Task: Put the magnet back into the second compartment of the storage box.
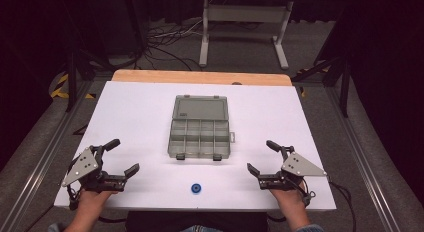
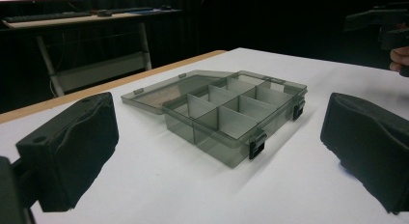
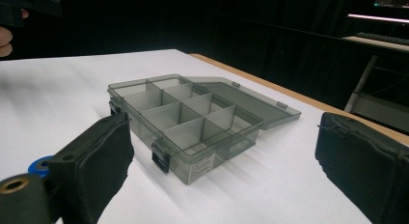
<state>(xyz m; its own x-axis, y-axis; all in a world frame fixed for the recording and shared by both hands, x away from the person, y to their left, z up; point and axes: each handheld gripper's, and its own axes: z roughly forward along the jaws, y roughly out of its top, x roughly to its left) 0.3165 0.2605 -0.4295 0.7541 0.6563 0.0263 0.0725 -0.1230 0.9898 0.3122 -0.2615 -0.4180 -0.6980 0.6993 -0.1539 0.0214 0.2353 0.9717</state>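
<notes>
Fingers (image 2: 77,151) on your left gripper (image 1: 120,157) are spread wide with nothing between them; fingers (image 3: 366,166) on your right gripper (image 1: 264,157) are likewise apart and empty. Both grippers rest low over the near edge of the white surface (image 1: 135,117), left one at the near left, right one at the near right, well apart from each other.

Smoky-grey translucent plastic compartment box (image 1: 200,137) sits mid-surface, between the two grippers and farther out. Its lid (image 1: 201,109) is already swung open and lies flat on the far side. Dividers split the tray into two rows of small cells; every cell visible looks empty in both gripper views. Two dark latches (image 1: 180,156) hang at the near wall.

Small blue round ring-shaped part (image 1: 196,188) lies on the surface near the front edge, nearer to you than the box, roughly centred between your hands and touching neither.

Judgement: work is at its start. Box is open and ready, but nothing has been picked up or placed. Left to do, likely: grasp the blue part, carry it to a cell, release.
</notes>
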